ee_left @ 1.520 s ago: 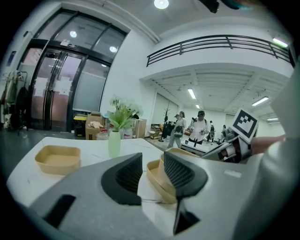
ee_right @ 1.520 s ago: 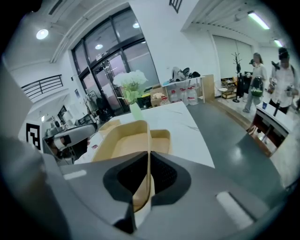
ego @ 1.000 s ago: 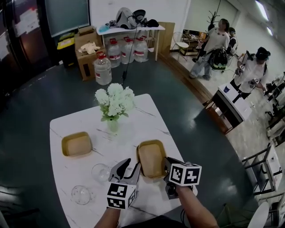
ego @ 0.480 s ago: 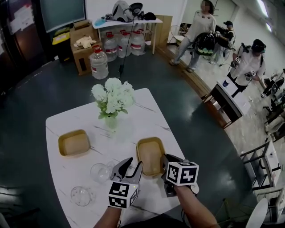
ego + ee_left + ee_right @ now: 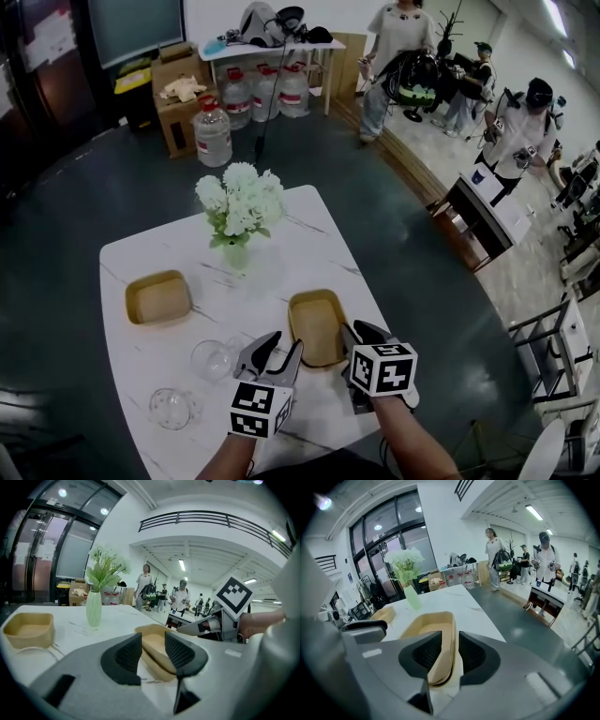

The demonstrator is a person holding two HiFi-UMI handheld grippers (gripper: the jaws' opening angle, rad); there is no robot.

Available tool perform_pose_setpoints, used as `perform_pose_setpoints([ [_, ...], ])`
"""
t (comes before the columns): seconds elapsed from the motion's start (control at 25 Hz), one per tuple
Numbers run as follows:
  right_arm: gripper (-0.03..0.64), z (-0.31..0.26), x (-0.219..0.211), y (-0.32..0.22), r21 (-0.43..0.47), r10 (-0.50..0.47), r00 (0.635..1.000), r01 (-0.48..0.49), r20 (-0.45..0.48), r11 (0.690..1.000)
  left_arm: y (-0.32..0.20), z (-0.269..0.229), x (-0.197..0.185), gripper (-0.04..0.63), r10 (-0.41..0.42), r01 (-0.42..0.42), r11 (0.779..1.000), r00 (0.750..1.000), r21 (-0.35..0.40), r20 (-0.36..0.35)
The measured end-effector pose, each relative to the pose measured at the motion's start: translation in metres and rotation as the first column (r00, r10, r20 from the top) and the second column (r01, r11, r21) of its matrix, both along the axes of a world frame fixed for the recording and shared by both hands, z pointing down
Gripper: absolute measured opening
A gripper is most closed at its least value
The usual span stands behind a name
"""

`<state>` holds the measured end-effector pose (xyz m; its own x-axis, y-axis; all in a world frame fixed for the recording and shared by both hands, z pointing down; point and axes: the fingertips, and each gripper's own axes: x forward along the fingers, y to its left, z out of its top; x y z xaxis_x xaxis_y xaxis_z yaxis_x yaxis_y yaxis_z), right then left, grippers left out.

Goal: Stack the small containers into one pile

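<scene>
A tan container (image 5: 317, 326) lies on the white table's near right part; a second tan container (image 5: 158, 297) lies at the left. My right gripper (image 5: 361, 334) is at the near container's right rim. In the right gripper view that rim (image 5: 449, 634) stands between the jaws of my right gripper (image 5: 450, 645), which have just been opening, with a gap beside it. My left gripper (image 5: 284, 345) is open at the container's near left corner; its jaws have just been opening too. Seen from my left gripper (image 5: 153, 642), the container (image 5: 151, 631) lies just beyond its pads.
A green vase of white flowers (image 5: 237, 255) stands mid-table. Two clear glass bowls (image 5: 212, 360) (image 5: 172, 409) sit near the left gripper. The table's right edge (image 5: 366, 281) runs close to the right gripper. Several people stand far off at the right.
The right gripper's jaws have spread apart around the container's rim; the container rests on the table. Both hands stay about where they were. People in the background have walked on.
</scene>
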<state>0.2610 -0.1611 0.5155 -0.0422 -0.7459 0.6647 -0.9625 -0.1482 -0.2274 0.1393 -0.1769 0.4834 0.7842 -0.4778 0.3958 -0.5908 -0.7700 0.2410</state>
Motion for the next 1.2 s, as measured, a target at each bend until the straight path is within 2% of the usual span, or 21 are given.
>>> perform_pose_setpoints([
  [0.56,0.096,-0.003,-0.002,0.016,0.020,-0.054,0.998,0.053,0.016,0.998,0.023,-0.009,-0.018,0.118,-0.065,0.065,0.998,0.998,0.010,0.006],
  [0.72,0.120,0.005,-0.006,0.021,0.003,-0.083,0.996,0.083,0.025,0.997,0.035,-0.009,-0.027,0.118,-0.090,0.089,0.996,0.996,0.009,0.008],
  [1.2,0.123,0.026,-0.007,0.031,-0.050,-0.144,0.990,0.144,0.003,0.988,0.070,-0.016,-0.062,0.118,-0.217,0.217,0.976,0.976,0.030,0.013],
])
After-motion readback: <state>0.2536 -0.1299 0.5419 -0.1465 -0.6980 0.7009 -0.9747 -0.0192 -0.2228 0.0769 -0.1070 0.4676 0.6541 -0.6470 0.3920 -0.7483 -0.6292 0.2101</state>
